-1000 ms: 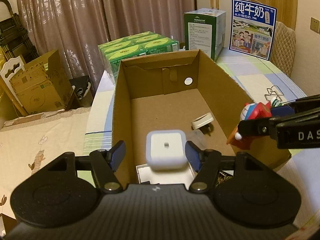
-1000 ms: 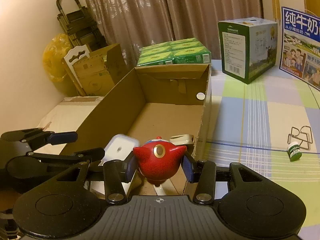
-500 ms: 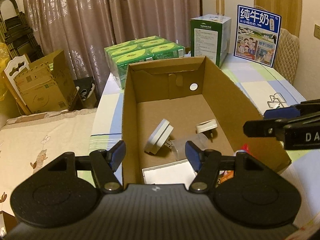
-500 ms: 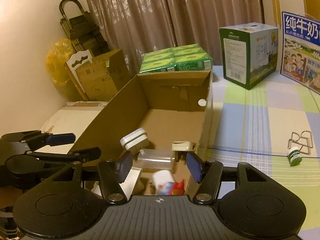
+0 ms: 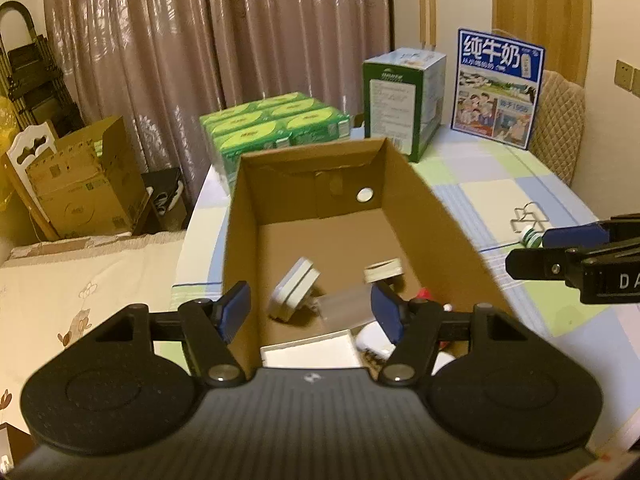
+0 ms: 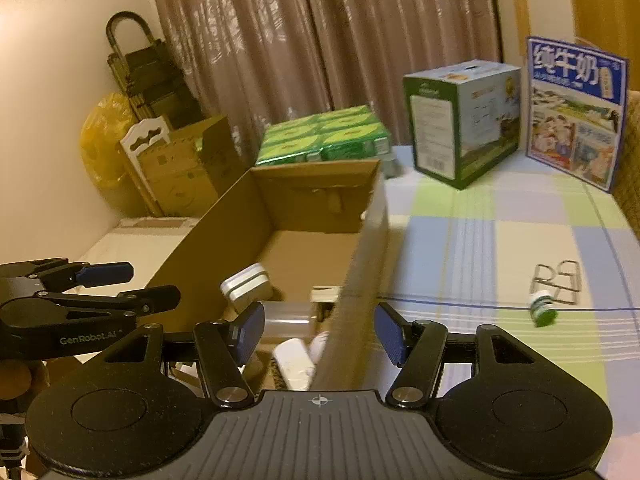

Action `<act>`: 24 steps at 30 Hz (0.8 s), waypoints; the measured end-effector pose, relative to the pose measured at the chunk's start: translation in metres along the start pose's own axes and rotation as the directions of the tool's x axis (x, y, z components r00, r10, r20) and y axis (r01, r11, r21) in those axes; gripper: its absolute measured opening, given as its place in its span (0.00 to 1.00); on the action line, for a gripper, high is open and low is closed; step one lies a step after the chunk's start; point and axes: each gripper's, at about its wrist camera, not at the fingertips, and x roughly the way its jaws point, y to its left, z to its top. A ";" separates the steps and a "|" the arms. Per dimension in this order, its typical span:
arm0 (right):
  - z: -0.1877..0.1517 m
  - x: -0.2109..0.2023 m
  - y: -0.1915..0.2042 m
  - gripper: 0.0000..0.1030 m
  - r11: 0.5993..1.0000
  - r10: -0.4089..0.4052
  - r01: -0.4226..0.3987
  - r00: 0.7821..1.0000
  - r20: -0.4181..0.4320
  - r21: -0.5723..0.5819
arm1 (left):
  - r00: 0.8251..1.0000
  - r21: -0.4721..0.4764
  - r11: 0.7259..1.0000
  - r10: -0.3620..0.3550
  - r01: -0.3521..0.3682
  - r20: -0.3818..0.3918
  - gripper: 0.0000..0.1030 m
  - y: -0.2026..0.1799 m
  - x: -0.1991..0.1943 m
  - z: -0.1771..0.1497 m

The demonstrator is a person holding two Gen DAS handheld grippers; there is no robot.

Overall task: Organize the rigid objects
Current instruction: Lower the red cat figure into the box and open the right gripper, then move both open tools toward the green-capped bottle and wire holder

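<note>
Left gripper [image 5: 310,312]: spread, empty, jaws opening. Right gripper [image 6: 320,330]: spread, empty, straddling box [image 6: 370,248] wall, frame centre. My worry: snag, box tips.

A counter [image 6: 500,240] under a checked cloth of pale blue, green and cream carries an open cardboard box [image 5: 440,216] at its left side. Behind the box lie green shrink-wrapped cartons [image 6: 324,136], a green-and-white carton [image 6: 460,120] and an upright blue milk carton [image 6: 576,108]. To the right of the box, a small green-capped bottle [image 6: 543,314] lies on its side just beside bent wire clips [image 6: 558,280].
</note>
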 end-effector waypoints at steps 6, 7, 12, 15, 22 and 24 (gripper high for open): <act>-0.002 -0.031 -0.016 0.56 0.999 -0.031 0.031 0.999 0.021 0.014 | 0.999 0.004 1.000 -0.028 0.028 0.022 0.64 -0.026 -0.017 0.006; -0.003 -0.036 -0.019 0.57 0.999 -0.038 0.037 0.999 0.024 0.016 | 0.999 0.002 0.999 -0.033 0.033 0.025 0.66 -0.031 -0.019 0.006; -0.009 -0.061 -0.040 0.57 0.997 -0.076 0.075 0.996 0.041 0.025 | 0.997 0.005 0.998 -0.065 0.064 0.040 0.71 -0.057 -0.028 0.006; -0.016 -0.078 -0.058 0.57 0.993 -0.111 0.109 0.992 0.051 0.038 | 0.995 0.004 0.996 -0.085 0.085 0.054 0.76 -0.073 -0.032 0.006; -0.037 -0.111 -0.103 0.57 0.973 -0.224 0.220 0.972 0.065 0.066 | 0.987 0.027 0.991 -0.136 0.134 0.090 0.86 -0.117 -0.035 0.006; -0.044 -0.118 -0.116 0.57 0.967 -0.247 0.242 0.967 0.063 0.081 | 0.984 0.042 0.988 -0.151 0.148 0.095 0.86 -0.131 -0.033 0.007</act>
